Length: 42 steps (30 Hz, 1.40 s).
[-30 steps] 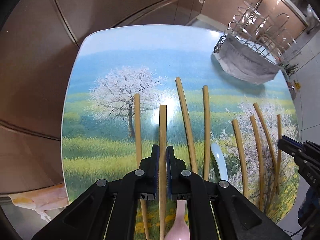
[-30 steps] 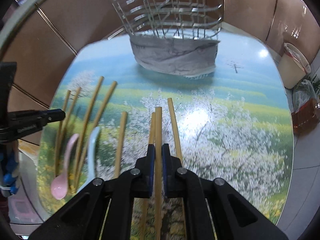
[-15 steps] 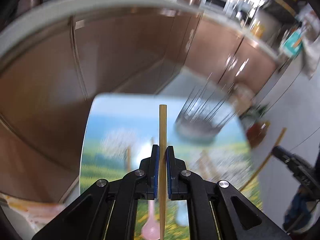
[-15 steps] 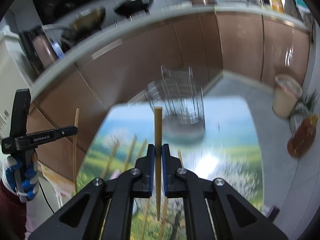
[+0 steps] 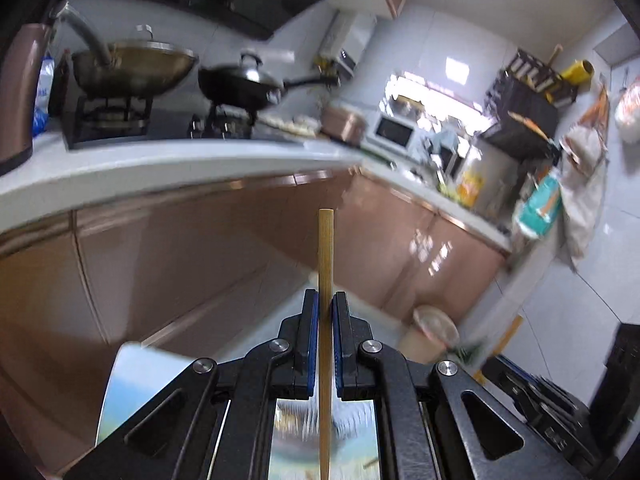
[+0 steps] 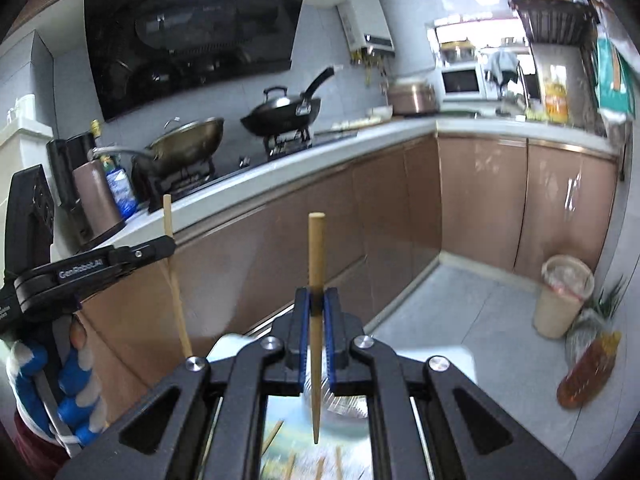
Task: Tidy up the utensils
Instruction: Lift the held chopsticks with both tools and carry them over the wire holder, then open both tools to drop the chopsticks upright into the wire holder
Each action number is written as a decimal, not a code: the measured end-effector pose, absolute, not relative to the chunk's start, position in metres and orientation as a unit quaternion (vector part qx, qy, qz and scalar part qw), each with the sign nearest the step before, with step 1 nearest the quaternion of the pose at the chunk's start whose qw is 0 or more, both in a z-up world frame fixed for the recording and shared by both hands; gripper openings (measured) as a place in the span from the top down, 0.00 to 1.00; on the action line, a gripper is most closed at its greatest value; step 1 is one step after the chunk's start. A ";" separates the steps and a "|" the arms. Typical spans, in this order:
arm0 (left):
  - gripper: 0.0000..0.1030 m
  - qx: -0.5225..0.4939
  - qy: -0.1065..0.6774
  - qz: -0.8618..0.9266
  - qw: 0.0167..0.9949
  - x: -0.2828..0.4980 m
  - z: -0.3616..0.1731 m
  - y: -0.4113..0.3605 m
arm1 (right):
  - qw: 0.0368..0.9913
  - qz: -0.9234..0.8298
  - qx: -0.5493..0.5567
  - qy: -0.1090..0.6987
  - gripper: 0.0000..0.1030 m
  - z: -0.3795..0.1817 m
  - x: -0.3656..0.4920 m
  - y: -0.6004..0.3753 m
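Bamboo chopstick upright between left fingers

Table: lower centre of frame, printed landscape top, mostly hidden.
On it: wire rack, blurred; chopsticks along bottom edge.

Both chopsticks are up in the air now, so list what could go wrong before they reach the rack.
1. The left hand-held gripper pinches its chopstick by thin pads only; a swing might pivot or drop it.
2. The right hand-held gripper holds its chopstick with the tapered tip hanging low, so it could snag the wire rack or loose chopsticks on the table.
3. The views are blurred, so aim at the rack may be poor.
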<state>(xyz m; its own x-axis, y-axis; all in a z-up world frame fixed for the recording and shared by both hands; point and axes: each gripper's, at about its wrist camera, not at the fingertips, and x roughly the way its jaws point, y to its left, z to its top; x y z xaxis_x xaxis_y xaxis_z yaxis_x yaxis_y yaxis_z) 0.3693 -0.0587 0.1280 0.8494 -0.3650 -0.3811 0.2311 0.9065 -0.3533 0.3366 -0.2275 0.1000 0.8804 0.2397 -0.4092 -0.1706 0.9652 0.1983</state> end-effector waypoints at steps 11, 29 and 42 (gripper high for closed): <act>0.94 -0.176 0.217 -0.111 0.954 0.444 0.038 -0.085 | 0.971 0.079 0.058 0.216 0.94 0.029 0.401 -0.239; 0.93 -0.129 0.232 -0.070 0.962 0.447 -0.044 -0.102 | 0.961 0.085 0.064 0.256 0.93 -0.052 0.398 -0.245; 0.66 -0.116 0.244 -0.078 0.960 0.421 -0.037 -0.086 | 0.956 0.081 0.074 0.272 0.92 -0.054 0.382 -0.248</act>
<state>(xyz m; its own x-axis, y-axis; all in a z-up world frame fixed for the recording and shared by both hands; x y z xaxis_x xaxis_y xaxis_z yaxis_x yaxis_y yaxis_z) 0.4215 -0.0863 -0.0370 0.8689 -0.2071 -0.4495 0.0939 0.9607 -0.2612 0.3822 -0.2484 -0.0542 0.8394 0.1945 -0.5075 -0.1137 0.9759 0.1861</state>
